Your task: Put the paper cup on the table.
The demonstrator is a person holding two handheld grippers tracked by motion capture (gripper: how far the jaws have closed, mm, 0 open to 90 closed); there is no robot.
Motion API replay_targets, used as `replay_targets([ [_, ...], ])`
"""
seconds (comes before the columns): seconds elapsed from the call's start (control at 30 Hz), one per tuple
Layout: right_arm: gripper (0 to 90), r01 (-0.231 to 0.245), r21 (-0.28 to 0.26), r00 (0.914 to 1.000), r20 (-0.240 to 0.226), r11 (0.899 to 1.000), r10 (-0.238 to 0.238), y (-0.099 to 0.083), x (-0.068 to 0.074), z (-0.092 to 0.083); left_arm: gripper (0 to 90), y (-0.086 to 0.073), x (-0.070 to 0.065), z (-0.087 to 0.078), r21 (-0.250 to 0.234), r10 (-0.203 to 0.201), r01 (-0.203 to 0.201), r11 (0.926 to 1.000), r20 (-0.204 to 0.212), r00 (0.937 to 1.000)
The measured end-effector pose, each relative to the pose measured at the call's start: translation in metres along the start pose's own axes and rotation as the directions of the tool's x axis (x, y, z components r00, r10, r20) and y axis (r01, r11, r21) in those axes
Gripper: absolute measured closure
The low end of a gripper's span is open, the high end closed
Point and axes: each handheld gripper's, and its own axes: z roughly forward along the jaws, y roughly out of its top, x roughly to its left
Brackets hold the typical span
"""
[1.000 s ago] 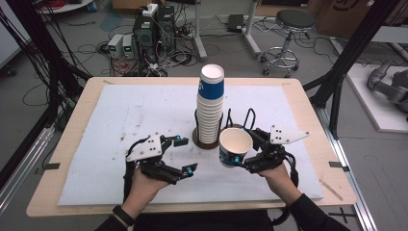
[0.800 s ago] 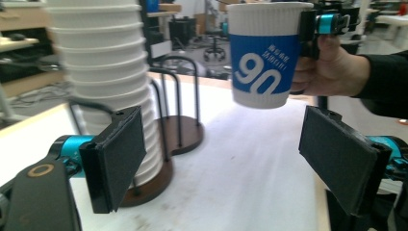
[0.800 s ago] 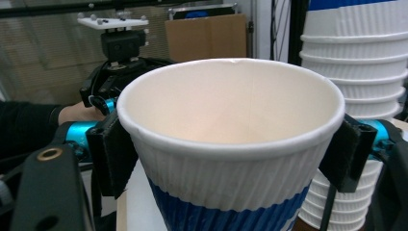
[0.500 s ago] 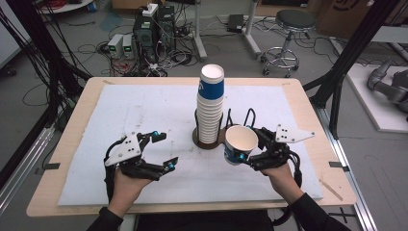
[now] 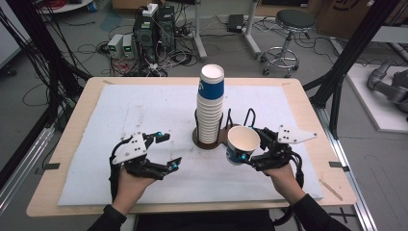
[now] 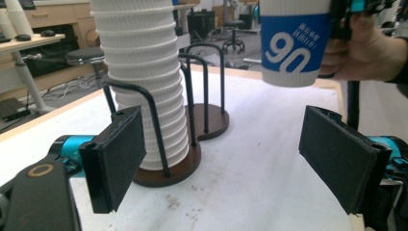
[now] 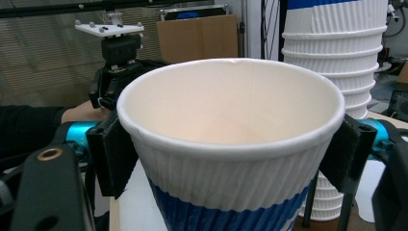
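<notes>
1. Since a second ago, your left gripper has slid out to the left, away from the cup stack, while your right gripper has kept its cup near the stand with only a slight shift.
2. Your right gripper is clamped on a single paper cup; in the right gripper view its two black pads press the ribbed wall of the cup from either side, just under the rim.
3. That cup is lifted off the table, tilted with its mouth toward you and upward, just to the right of the stand.
4. Your left gripper stands open with nothing between its pads; in the left gripper view bare white table mat shows in the gap.
5. A tall stack of cups sits upright in the wire cup stand, near the middle of the mat.
6. In the left gripper view, the held cup hangs above and right of the stack, blue band with white "90" facing the camera.
</notes>
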Motion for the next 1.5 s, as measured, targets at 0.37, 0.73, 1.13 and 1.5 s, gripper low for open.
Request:
replay_targets([
  [0.37,20.4,0.013,-0.009,0.9999,0.005,1.000,-0.013,0.004,0.001,-0.005,16.5,-0.001,0.000,0.000,0.008,-0.002,0.002,1.0000,-0.015,0.9999],
  [0.73,20.4,0.017,-0.043,0.9995,0.027,0.999,-0.016,0.017,-0.001,-0.017,16.4,-0.003,0.001,-0.001,0.017,-0.003,0.004,0.9998,-0.028,0.9996],
  [1.13,20.4,0.021,-0.098,0.9942,0.107,0.995,-0.010,0.030,-0.013,-0.040,16.4,-0.006,0.002,-0.002,0.025,-0.007,0.008,0.9996,-0.035,0.9993],
  [1.5,20.4,0.017,-0.109,0.9760,0.218,0.994,0.007,0.031,-0.030,-0.062,16.5,-0.007,0.004,-0.001,0.031,-0.011,0.012,0.9995,-0.036,0.9993],
])
